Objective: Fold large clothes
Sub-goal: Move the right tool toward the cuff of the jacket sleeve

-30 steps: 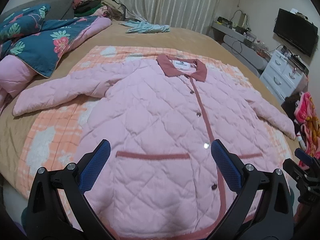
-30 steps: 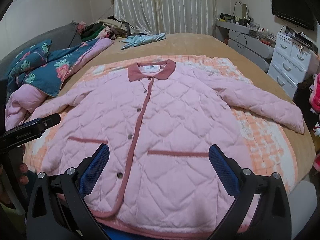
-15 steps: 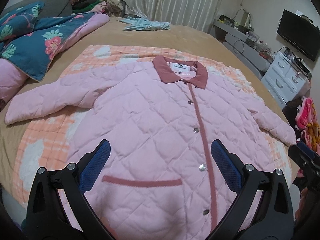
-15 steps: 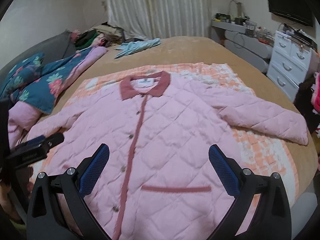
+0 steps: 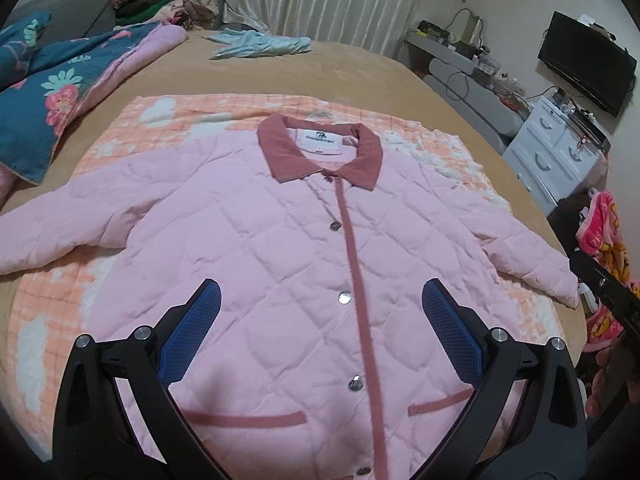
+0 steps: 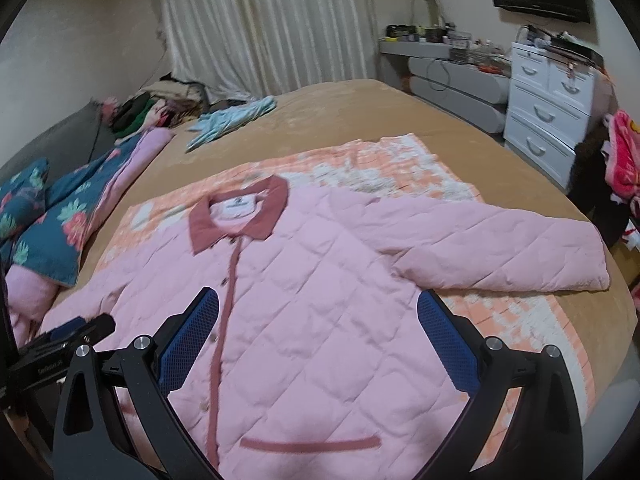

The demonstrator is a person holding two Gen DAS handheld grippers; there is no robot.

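Note:
A pink quilted jacket (image 5: 280,248) with a dusty-red collar (image 5: 320,152) lies flat and buttoned, front up, on an orange-and-white checked blanket (image 5: 168,116), both sleeves spread out. It also shows in the right wrist view (image 6: 320,300), its right sleeve (image 6: 500,252) stretched toward the bed edge. My left gripper (image 5: 320,300) is open and empty, hovering over the jacket's lower front. My right gripper (image 6: 318,312) is open and empty above the jacket's right half. The left gripper's tip shows at the left edge of the right wrist view (image 6: 60,344).
A tan bed (image 5: 360,68) carries the blanket. A floral teal quilt (image 5: 52,92) lies at the left. A light-blue garment (image 5: 260,42) lies at the far end. White drawers (image 6: 548,108) and a TV (image 5: 584,60) stand to the right. Pink clothing (image 5: 604,232) hangs off the right edge.
Both grippers have moved forward over the jacket toward the collar, still open. The right wrist view has swung right, bringing the right sleeve closer. The jacket has not moved.

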